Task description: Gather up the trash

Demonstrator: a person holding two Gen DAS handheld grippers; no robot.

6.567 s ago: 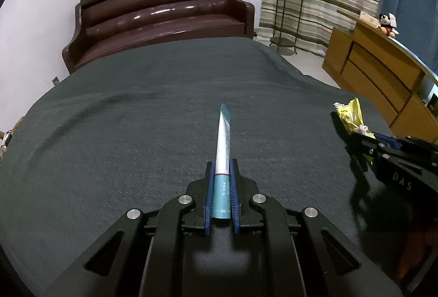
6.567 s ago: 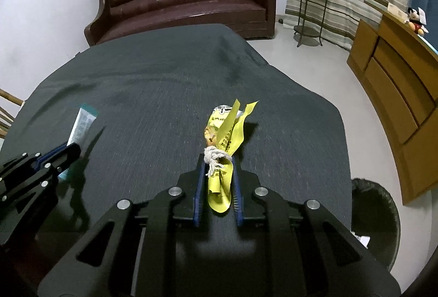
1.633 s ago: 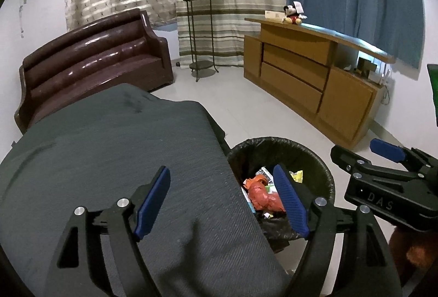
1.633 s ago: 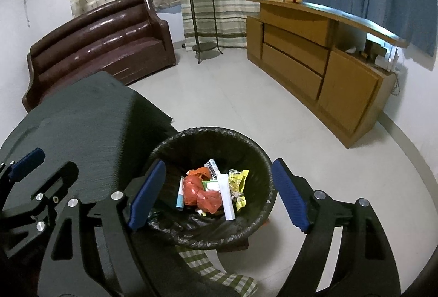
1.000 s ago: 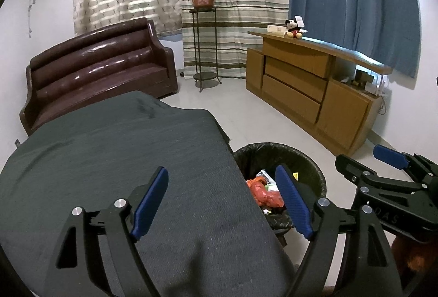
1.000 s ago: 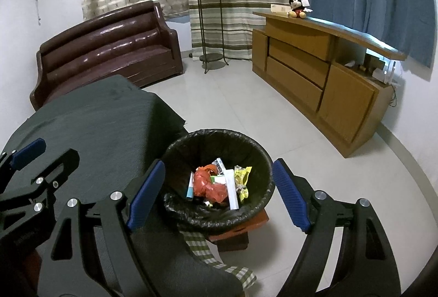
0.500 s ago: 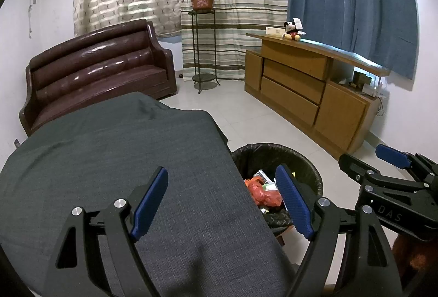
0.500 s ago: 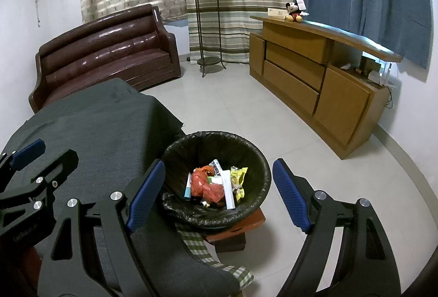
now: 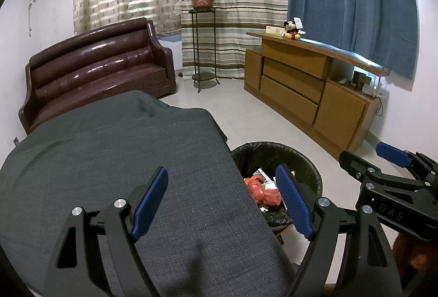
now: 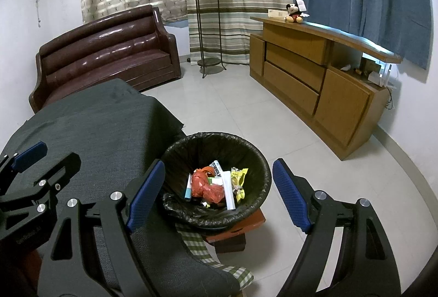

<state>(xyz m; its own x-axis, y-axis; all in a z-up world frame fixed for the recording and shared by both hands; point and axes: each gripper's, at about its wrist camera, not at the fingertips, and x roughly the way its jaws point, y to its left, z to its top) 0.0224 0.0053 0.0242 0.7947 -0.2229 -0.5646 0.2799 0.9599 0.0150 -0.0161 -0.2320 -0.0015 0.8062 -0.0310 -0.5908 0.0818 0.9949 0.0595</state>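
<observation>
"DAS" marks the right gripper [image 9: 394, 168]; both grippers' jaws spread empty, left gripper [image 9: 223, 198] above the grey-clothed tabletop [image 9: 109, 160] beside the black-lined bin [image 10: 254, 160].

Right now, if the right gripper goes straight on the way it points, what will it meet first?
Probably the trash inside the black bin. The open right gripper frames the bin's mouth with nothing between. Depth is unclear, so the bin's near rim could come first.
</observation>
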